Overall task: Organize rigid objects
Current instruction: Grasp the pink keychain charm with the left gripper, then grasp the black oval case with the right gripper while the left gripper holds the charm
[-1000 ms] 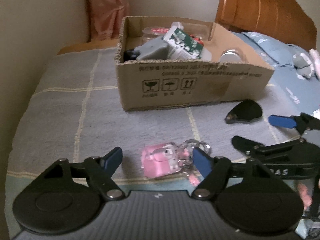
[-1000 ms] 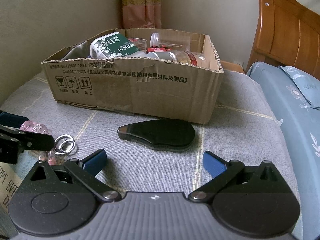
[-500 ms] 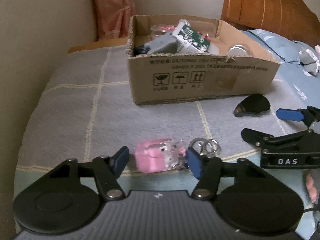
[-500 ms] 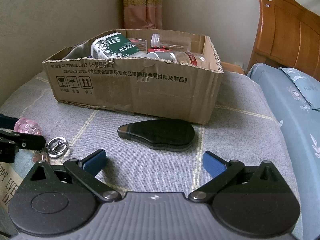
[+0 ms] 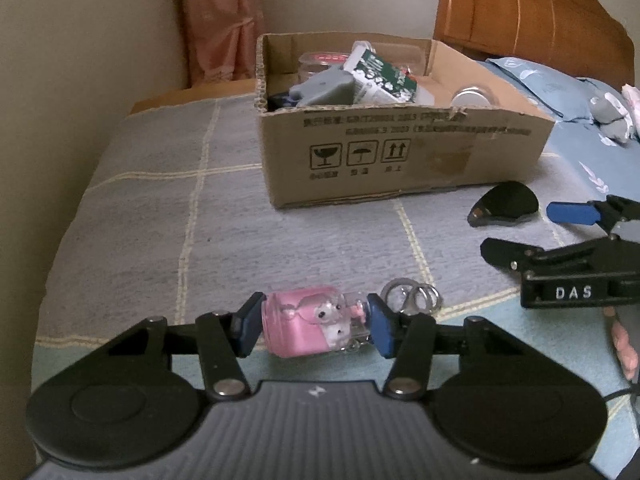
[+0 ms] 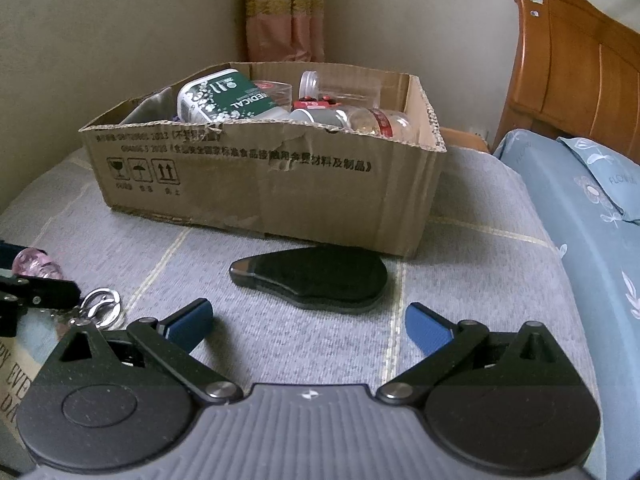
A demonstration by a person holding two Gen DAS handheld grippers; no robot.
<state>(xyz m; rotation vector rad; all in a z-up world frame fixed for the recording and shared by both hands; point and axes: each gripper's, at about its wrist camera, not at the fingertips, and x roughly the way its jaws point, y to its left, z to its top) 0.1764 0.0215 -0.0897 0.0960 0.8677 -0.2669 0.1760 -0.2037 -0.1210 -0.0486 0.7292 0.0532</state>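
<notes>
My left gripper [image 5: 314,330] is shut on a pink keychain charm [image 5: 304,326] low over the grey blanket; its metal rings [image 5: 412,298] trail to the right. The charm [image 6: 36,266] and rings [image 6: 100,306] also show at the left edge of the right wrist view. My right gripper [image 6: 308,326] is open and empty, just short of a flat black teardrop-shaped object [image 6: 316,276] lying in front of the cardboard box [image 6: 260,196]. The box [image 5: 400,168] holds a green-and-white tin [image 6: 224,96], jars and a grey item [image 5: 324,88].
The wooden headboard [image 6: 580,80] and blue pillow [image 6: 580,208] are on the right. A wall [image 5: 80,60] runs along the left and a pink curtain [image 5: 222,20] hangs behind the box. The right gripper [image 5: 580,248] shows at the right of the left wrist view.
My left gripper has moved forward around the pink charm and closed on it. The right gripper has barely moved.
</notes>
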